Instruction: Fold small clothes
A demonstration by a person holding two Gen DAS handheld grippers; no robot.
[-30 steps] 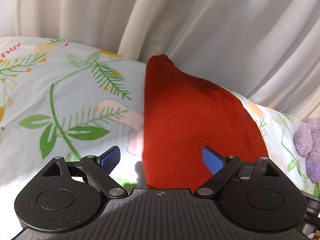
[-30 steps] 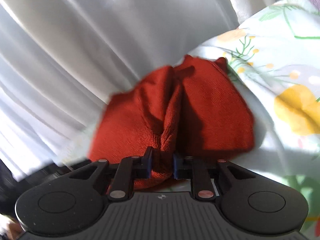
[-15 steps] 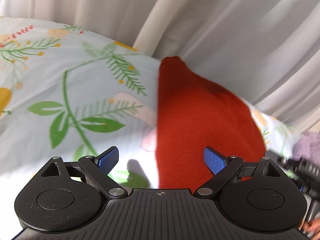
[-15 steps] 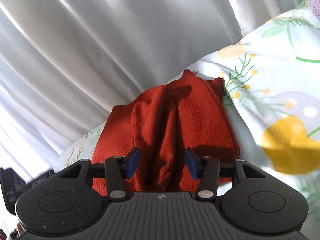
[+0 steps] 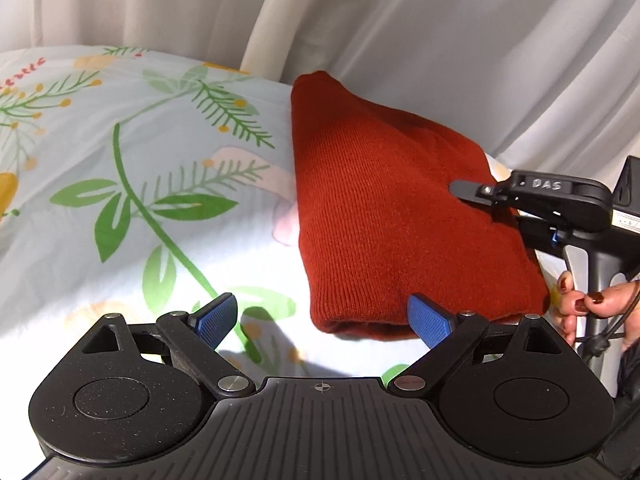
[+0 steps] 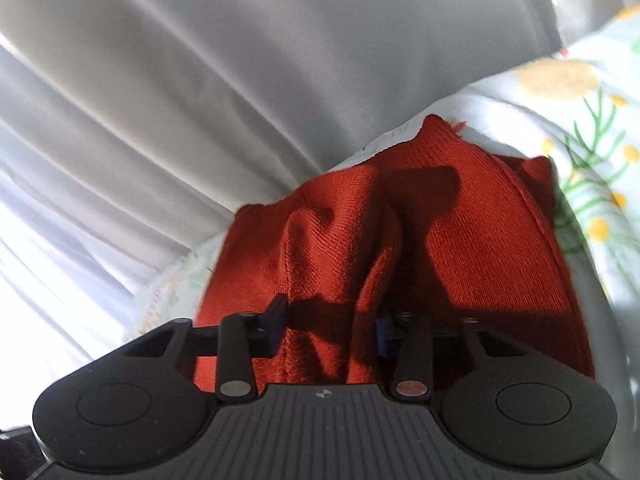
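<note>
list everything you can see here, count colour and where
knit garment: one, rust red, folded on the bedsheet, near the curtain
bedsheet: one, pale blue with green leaf and yellow flower print, under the garment
curtain: one, white, pleated, behind the bed
left tool: one, black with blue pads, open, over the garment's near hem
right tool: one, black with blue pads, jaws closing around a raised ridge of the garment
hand: one, dark red nails, on the right tool's handle
</note>
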